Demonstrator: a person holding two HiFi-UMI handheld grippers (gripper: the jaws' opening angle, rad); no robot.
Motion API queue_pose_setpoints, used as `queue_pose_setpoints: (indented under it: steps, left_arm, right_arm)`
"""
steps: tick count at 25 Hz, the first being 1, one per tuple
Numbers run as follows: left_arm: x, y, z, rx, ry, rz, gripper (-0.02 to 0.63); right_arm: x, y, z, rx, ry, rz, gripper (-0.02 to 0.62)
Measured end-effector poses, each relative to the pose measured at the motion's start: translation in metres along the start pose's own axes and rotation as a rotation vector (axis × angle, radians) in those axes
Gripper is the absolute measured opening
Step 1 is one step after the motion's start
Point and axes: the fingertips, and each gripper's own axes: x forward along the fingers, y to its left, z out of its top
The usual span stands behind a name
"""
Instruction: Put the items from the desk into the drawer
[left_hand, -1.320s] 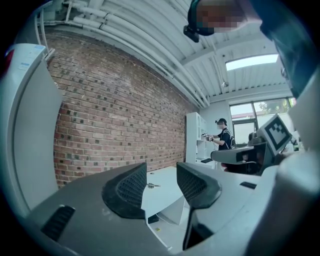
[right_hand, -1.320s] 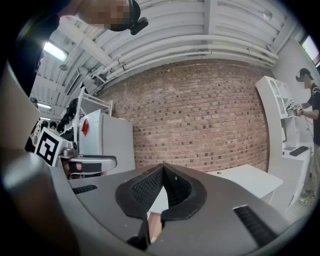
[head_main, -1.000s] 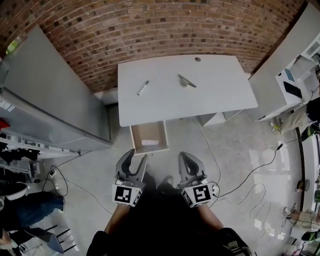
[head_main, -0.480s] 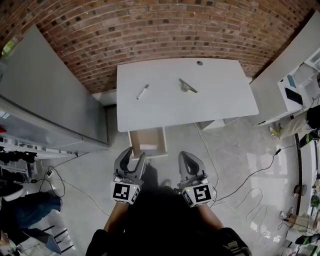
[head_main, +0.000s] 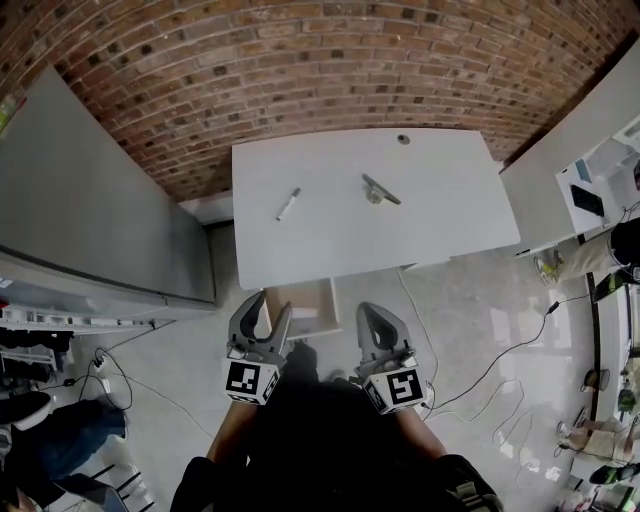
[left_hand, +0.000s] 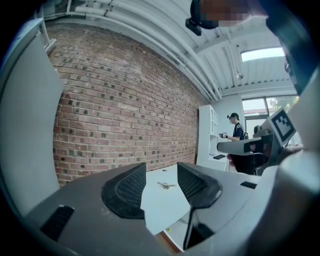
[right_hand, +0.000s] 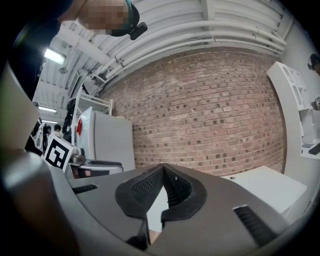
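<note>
— Red brick wall (head_main: 250, 70) closes off the far side of our room. Against it stands the white desk (head_main: 440, 220), with a tall grey cabinet (head_main: 90, 200) on its left and pale floor (head_main: 470, 300) in front.

— What do we have on the desk?

— Two items, well apart. A marker (head_main: 287, 204) lies slanted, left of centre. A small metal piece (head_main: 380, 190) lies right of centre, and from here we cannot tell what it is. Near the back edge we see a round cable hole (head_main: 403, 139).

— And the drawer?

— The drawer (head_main: 318, 300) is pulled out under the desk's near edge, towards the left. Its back part is hidden beneath the desktop, so we see only some of its inside.

— Where are our grippers?

— Both are low in the head view, on our side of the desk, touching neither item. Our left gripper (head_main: 270, 305) overlaps the drawer's near left corner there. Its jaws stand apart with nothing between them. In the left gripper view, the gap shows only the desktop and the metal piece far off. Our right gripper (head_main: 374, 312) sits just to the right of the drawer, over the floor. Its jaw tips are pressed together on nothing, and the right gripper view shows the pads meeting with the brick behind.
</note>
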Motion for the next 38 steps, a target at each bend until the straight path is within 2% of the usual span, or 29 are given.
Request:
queue_pose_setpoints:
  steps: [6,11,14,17,22,26,38]
  left_arm:
    - [0.027,0.037,-0.013,-0.006,0.068,-0.048,0.186]
    - [0.049,0.060,-0.023,0.031,0.110,-0.070,0.195]
    - [0.063,0.070,-0.032,0.042,0.146,-0.062,0.198]
    - [0.081,0.081,-0.043,0.058,0.179,-0.052,0.198]
    - [0.107,0.093,-0.066,0.068,0.231,-0.035,0.201]
    - [0.127,0.104,-0.079,0.033,0.272,-0.013,0.202]
    - [0.210,0.138,-0.145,0.046,0.444,0.011,0.210]
  right_arm:
    - [0.041,0.006,0.003,0.033,0.010,-0.036,-0.003]
    - [0.067,0.012,0.003,0.032,-0.001,-0.026,-0.003]
    - [0.078,0.012,-0.004,0.028,0.036,-0.021,-0.002]
    - [0.094,0.011,0.004,0.033,-0.004,0.010,-0.002]
    - [0.117,0.001,-0.007,0.058,0.012,0.048,-0.003]
    - [0.134,-0.015,-0.011,0.047,0.044,0.078,-0.003]
    - [0.187,-0.063,-0.035,0.060,0.150,0.121,-0.002]
